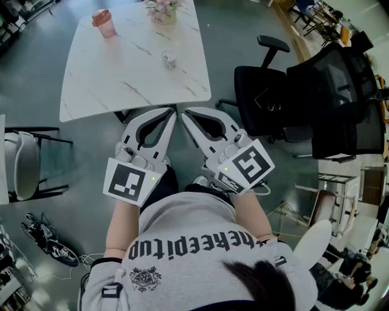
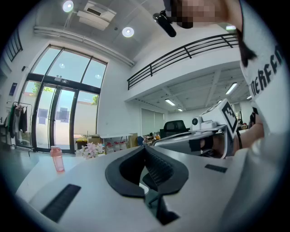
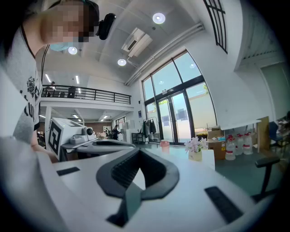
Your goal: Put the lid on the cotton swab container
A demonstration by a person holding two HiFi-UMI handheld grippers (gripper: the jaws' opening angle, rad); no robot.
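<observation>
The white, grey-veined marble surface [image 1: 121, 79] has rounded corners, with its near edge just ahead of both claws and bare grey floor [image 1: 79, 152] around it. A black mesh office chair [image 1: 267, 100] stands close to its right corner. The small round cotton swab container [image 1: 169, 58] sits right of the surface's middle, well apart from a pink tumbler [image 1: 104, 23] and a flower pot [image 1: 161, 10] at the far edge. The left claw [image 1: 172, 112] and right claw [image 1: 185, 113], smooth white with ribbed black pads, are both closed and empty, tips side by side. The gothic lettering on the grey shirt [image 1: 200, 243] is upside down and not surely readable.
</observation>
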